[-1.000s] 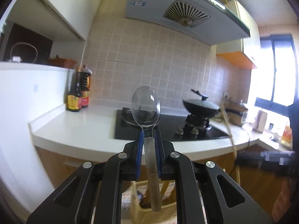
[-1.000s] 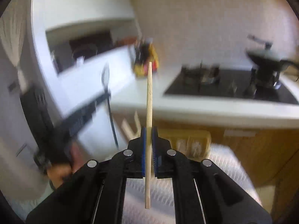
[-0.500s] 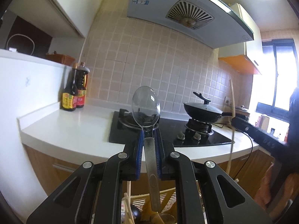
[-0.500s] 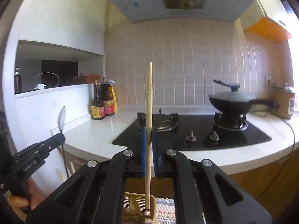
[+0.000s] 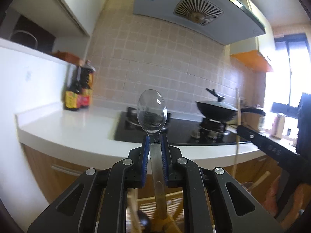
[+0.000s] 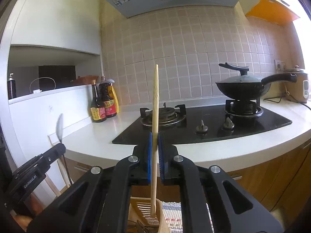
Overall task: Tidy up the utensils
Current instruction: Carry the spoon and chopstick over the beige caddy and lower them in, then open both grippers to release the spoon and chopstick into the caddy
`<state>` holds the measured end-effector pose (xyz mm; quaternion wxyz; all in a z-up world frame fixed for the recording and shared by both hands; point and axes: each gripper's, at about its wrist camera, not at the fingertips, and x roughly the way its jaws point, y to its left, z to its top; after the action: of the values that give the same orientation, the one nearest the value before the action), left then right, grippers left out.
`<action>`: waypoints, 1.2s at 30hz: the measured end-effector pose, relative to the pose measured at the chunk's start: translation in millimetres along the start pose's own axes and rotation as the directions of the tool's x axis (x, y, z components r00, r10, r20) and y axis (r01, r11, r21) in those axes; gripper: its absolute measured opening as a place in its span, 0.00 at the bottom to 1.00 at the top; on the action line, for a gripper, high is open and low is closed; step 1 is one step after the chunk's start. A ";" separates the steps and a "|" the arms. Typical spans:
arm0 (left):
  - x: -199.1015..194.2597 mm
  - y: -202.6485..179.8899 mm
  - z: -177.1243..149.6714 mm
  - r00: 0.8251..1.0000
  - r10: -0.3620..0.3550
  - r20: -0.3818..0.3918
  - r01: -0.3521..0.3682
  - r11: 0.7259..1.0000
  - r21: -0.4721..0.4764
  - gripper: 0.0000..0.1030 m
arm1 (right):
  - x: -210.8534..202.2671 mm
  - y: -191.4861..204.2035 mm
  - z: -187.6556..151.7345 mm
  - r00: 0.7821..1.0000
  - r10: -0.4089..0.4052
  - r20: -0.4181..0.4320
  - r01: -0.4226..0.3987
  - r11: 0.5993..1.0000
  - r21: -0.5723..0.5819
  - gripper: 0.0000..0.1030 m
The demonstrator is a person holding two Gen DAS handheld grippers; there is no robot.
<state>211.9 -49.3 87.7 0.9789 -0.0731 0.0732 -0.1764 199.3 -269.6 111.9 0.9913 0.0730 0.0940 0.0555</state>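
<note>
We hold spoon (image 5: 152, 114) and chopstick (image 6: 155, 128) clamped upright above the rack (image 6: 144, 207); lower both straight, then release.

The right gripper (image 6: 155, 151) is clamping an upright wooden chopstick (image 6: 155, 104), its lower tip hanging inside a slatted wooden holder (image 6: 143, 209). Near the left edge, the left gripper (image 6: 58, 149) is carrying a spoon (image 6: 59, 126).

A beige tiled wall (image 6: 175, 58) backs the white curved worktop (image 6: 243, 145); beneath it stand brown wooden cabinets (image 6: 272, 178). A pale grey range hood (image 5: 194, 13) hangs overhead, and a bright window (image 5: 279, 81) glares at right.
</note>
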 end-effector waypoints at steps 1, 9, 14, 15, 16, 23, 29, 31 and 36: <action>0.0 1.0 -0.3 1.000 -0.004 -0.003 0.004 1.000 -0.007 0.11 | -0.3 -0.4 -2.2 1.000 -0.004 0.003 0.004 1.000 0.001 0.05; 0.0 9.4 -2.9 1.000 -0.015 0.000 0.015 1.000 -0.027 0.11 | -5.2 6.2 -10.5 1.000 0.001 -0.005 -0.001 0.999 -0.037 0.05; -2.2 13.5 -4.7 1.000 -0.009 0.009 0.009 0.999 -0.044 0.12 | -6.9 9.4 -15.1 1.000 -0.002 -0.006 0.001 0.999 -0.051 0.05; -2.9 13.9 -5.1 1.000 -0.011 0.011 0.012 0.999 -0.048 0.13 | -7.7 9.6 -15.6 1.000 -0.001 -0.007 0.000 0.999 -0.050 0.05; -3.7 14.1 -5.8 1.000 -0.012 0.011 0.012 0.999 -0.051 0.14 | -8.7 9.7 -16.6 1.000 0.001 -0.010 -0.002 0.999 -0.049 0.05; -5.1 17.0 -3.9 1.000 -0.017 0.018 0.018 0.998 -0.061 0.19 | -9.2 10.3 -19.3 1.000 -0.005 -0.030 0.003 0.998 -0.060 0.05; -26.6 22.7 0.2 0.999 -0.048 0.013 0.049 0.994 -0.093 0.46 | -19.8 4.0 -15.6 0.993 0.074 -0.089 -0.075 0.997 -0.016 0.18; -36.7 21.0 3.5 0.998 -0.064 0.015 0.065 0.994 -0.091 0.53 | -27.9 0.8 -12.4 0.990 0.103 -0.097 -0.103 0.995 0.010 0.49; -76.2 17.4 13.6 0.995 -0.096 0.020 0.098 0.990 -0.098 0.84 | -68.0 -7.1 -0.7 0.992 0.107 -0.072 -0.104 0.994 0.044 0.56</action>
<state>149.4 -4.5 107.0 0.9649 -0.1262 0.0705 -0.2194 133.5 -284.9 122.2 0.9812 0.0957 0.1280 0.1085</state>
